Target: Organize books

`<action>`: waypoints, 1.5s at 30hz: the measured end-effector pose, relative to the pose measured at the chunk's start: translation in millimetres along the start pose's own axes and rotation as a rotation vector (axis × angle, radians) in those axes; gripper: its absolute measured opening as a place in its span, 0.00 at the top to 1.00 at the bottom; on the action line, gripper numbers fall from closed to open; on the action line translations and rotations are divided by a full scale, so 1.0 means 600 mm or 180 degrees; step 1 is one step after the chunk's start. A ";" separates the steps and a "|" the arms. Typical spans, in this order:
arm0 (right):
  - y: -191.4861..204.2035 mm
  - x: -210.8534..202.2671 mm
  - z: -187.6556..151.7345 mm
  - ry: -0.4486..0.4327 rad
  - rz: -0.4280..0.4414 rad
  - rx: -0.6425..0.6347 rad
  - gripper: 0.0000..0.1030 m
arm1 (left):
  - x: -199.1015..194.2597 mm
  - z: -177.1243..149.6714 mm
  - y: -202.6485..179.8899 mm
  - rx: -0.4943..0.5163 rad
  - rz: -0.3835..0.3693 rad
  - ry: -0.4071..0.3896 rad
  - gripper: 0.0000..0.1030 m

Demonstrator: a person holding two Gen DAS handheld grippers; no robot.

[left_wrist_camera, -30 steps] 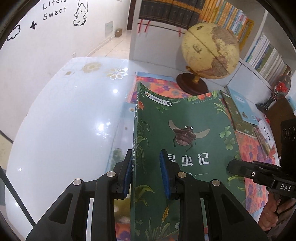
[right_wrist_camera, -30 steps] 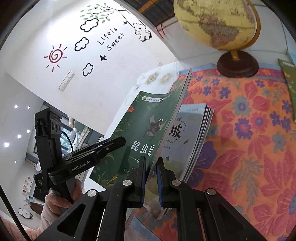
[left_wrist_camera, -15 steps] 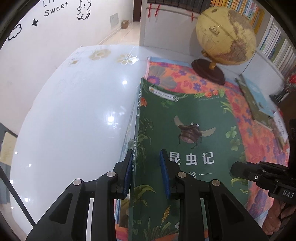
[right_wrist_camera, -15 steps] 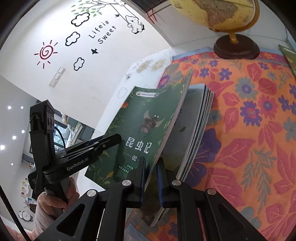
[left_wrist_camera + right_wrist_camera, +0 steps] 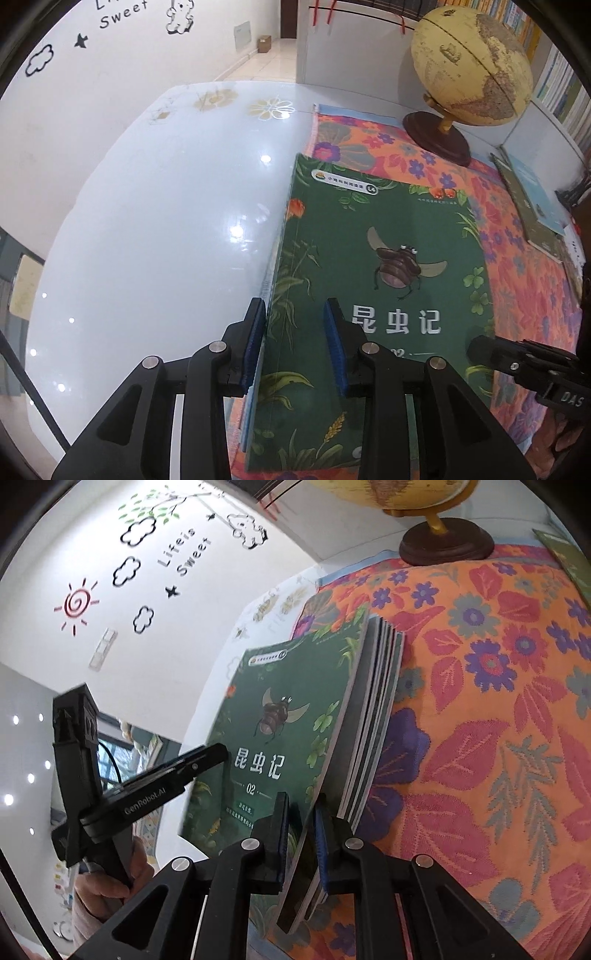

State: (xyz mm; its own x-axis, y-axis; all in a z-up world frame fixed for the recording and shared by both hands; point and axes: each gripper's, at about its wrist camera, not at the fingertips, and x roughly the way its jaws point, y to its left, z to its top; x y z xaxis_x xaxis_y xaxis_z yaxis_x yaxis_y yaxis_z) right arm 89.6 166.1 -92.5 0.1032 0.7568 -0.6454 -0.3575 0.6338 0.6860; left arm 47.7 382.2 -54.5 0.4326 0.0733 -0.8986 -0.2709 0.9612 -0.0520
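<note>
Stack of books (image 5: pixel 373 716) lying flat on flowered cloth (image 5: pixel 498 738), green cover uppermost; right gripper (image 5: pixel 301 843) clamped on its near edge, left gripper (image 5: pixel 295 343) just loosened astride the spine, likely squaring it.

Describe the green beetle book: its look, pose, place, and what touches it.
The green beetle book is a thin glossy paperback with leaves, a winged beetle and white Chinese title characters. It tops a small stack of thin books on the flowered cloth, at its edge beside the white table. The right gripper pinches its near corner; the left gripper, jaws just opening, straddles its spine edge.
</note>
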 end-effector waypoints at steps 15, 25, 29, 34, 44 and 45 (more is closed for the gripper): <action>-0.087 -0.114 -0.012 -0.0359 -0.0140 0.0631 0.76 | -0.036 0.023 0.021 -0.0500 0.0093 -0.0159 0.65; -0.235 -0.311 0.001 -0.1111 -0.0757 0.0943 0.65 | -0.048 0.075 -0.208 0.0101 -0.0439 -0.0334 0.61; -0.302 -0.376 0.008 -0.1374 -0.1137 0.1061 0.64 | -0.010 0.086 -0.323 0.0315 -0.0653 -0.0208 0.61; -0.370 -0.407 0.032 -0.1363 -0.1282 0.1137 0.64 | 0.045 0.088 -0.439 0.0495 -0.0830 -0.0053 0.61; -0.433 -0.393 0.075 -0.1261 -0.1342 0.1027 0.64 | 0.165 0.120 -0.530 0.0311 -0.1001 0.0064 0.60; -0.433 -0.391 0.078 -0.1270 -0.1344 0.0997 0.64 | 0.167 0.124 -0.531 0.0278 -0.1014 0.0058 0.60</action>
State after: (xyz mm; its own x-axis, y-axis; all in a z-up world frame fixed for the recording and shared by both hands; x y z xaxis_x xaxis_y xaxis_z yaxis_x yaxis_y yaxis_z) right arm 201.9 -168.9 -103.5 0.5331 0.3960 -0.7476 0.0699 0.8600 0.5054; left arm 241.4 103.4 -95.5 0.4681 -0.2387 -0.8509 -0.0494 0.9543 -0.2949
